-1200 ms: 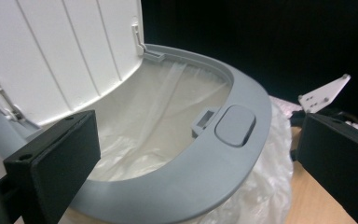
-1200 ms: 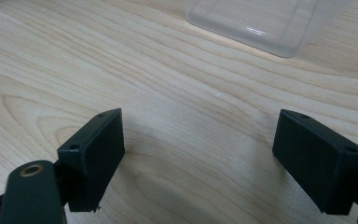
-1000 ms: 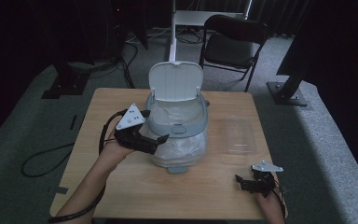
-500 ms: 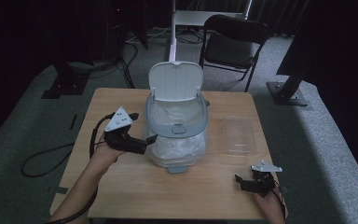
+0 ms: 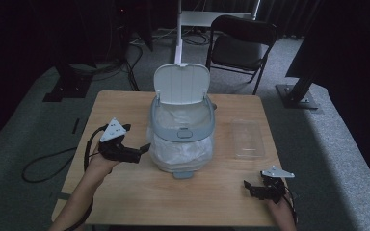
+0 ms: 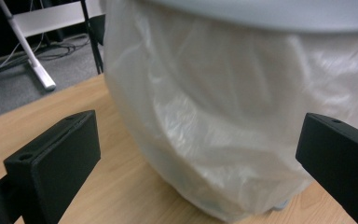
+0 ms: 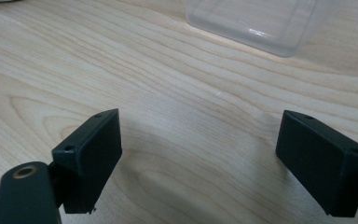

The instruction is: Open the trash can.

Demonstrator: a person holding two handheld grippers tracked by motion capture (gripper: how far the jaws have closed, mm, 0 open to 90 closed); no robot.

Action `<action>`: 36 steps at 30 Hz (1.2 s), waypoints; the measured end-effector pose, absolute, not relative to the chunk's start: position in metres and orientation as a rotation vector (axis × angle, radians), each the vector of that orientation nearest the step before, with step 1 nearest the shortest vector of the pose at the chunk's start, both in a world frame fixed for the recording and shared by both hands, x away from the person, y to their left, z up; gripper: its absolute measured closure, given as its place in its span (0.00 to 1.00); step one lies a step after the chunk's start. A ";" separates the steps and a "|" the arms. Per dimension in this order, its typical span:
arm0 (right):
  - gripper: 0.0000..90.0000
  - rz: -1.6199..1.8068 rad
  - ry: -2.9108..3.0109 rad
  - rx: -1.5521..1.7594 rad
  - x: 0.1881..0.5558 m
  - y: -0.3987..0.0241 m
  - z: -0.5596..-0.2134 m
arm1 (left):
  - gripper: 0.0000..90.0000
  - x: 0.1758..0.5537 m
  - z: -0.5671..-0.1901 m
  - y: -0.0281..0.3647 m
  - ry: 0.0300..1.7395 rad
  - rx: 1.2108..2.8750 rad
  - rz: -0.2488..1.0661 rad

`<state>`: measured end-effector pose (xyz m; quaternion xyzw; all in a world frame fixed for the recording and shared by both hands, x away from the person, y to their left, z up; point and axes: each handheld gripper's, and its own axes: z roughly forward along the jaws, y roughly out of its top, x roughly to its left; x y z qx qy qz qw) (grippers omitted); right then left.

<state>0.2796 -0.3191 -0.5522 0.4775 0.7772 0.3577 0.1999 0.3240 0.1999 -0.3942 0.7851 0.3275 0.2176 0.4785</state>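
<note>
Crinkly translucent plastic liner [image 6: 223,121] drapes the rounded bin [image 5: 183,126] facing the left hand-held gripper [image 5: 142,150], spread wide.

Both hand-held grippers gaping wide, forearms entering from the near edge.
Left hand-held gripper [image 5: 142,150] is pointing rightward, jaws spread wide, forearm angling up from lower left. Right hand-held gripper [image 5: 253,186] is sitting low at the near right, jaws likewise parted, pointing left.
</note>
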 end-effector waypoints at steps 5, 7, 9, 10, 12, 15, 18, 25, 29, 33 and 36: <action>0.14 0.961 2.140 1.259 0.273 -0.322 -0.547 | 0.01 0.322 -0.414 0.210 0.855 1.926 0.525; 0.14 1.004 2.109 1.268 0.272 -0.326 -0.542 | 0.01 0.322 -0.421 0.214 0.876 1.940 0.524; 0.14 1.023 2.072 1.285 0.272 -0.329 -0.537 | 0.01 0.322 -0.428 0.217 0.893 1.945 0.527; 0.14 1.026 2.057 1.291 0.272 -0.331 -0.535 | 0.01 0.322 -0.431 0.220 0.905 1.944 0.525; 0.14 1.052 2.028 1.314 0.273 -0.334 -0.528 | 0.01 0.322 -0.435 0.225 0.926 1.933 0.520; 0.14 1.109 1.994 1.306 0.275 -0.338 -0.520 | 0.01 0.324 -0.444 0.233 0.985 1.941 0.530; 0.14 1.138 1.945 1.328 0.281 -0.342 -0.513 | 0.01 0.325 -0.454 0.241 1.017 1.948 0.525; 0.14 1.140 1.889 1.338 0.298 -0.343 -0.499 | 0.01 0.330 -0.475 0.259 1.112 1.923 0.538; 0.14 1.168 1.854 1.353 0.311 -0.344 -0.496 | 0.01 0.332 -0.488 0.266 1.176 1.926 0.543; 0.14 1.170 1.840 1.366 0.323 -0.343 -0.494 | 0.01 0.334 -0.502 0.274 1.232 1.944 0.559; 0.14 1.141 1.850 1.371 0.334 -0.340 -0.493 | 0.01 0.334 -0.512 0.280 1.274 1.937 0.550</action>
